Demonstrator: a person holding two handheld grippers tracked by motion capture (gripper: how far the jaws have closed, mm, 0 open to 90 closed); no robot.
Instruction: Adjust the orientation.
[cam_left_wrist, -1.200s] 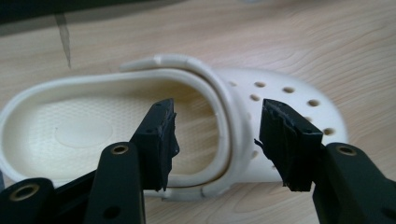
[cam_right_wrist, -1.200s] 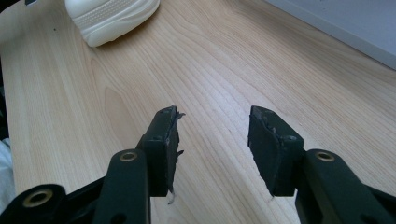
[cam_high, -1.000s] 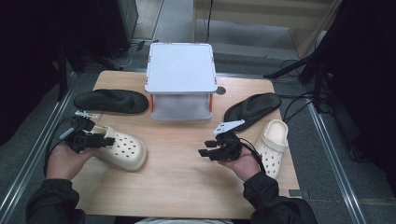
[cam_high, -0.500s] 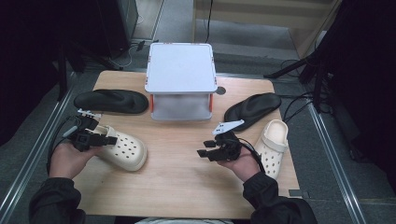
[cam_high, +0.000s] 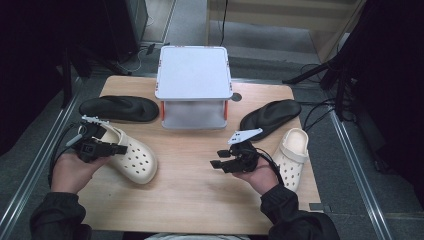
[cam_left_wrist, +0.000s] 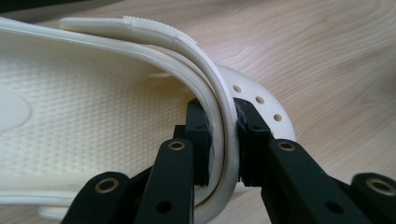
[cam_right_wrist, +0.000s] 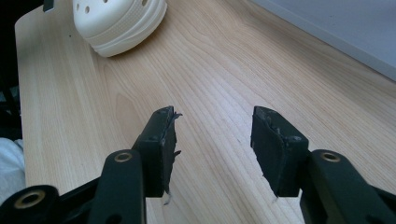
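At the lower left of the high view the left gripper (cam_high: 117, 148) has just been closing on the cream clog (cam_high: 131, 159); in the left gripper view its pads pinch the clog's heel strap (cam_left_wrist: 223, 116) and side wall together. The grasp looks made; the carrying is still to do, perhaps toward the grey two-tier rack (cam_high: 193, 75) at upper centre. The right gripper (cam_high: 216, 163), lower centre, has just been opening a little, jaws spread over bare wooden table (cam_right_wrist: 224, 70). The second cream clog (cam_high: 291, 157) lies at the right, untouched; two black sandals (cam_high: 119, 108) flank the rack.
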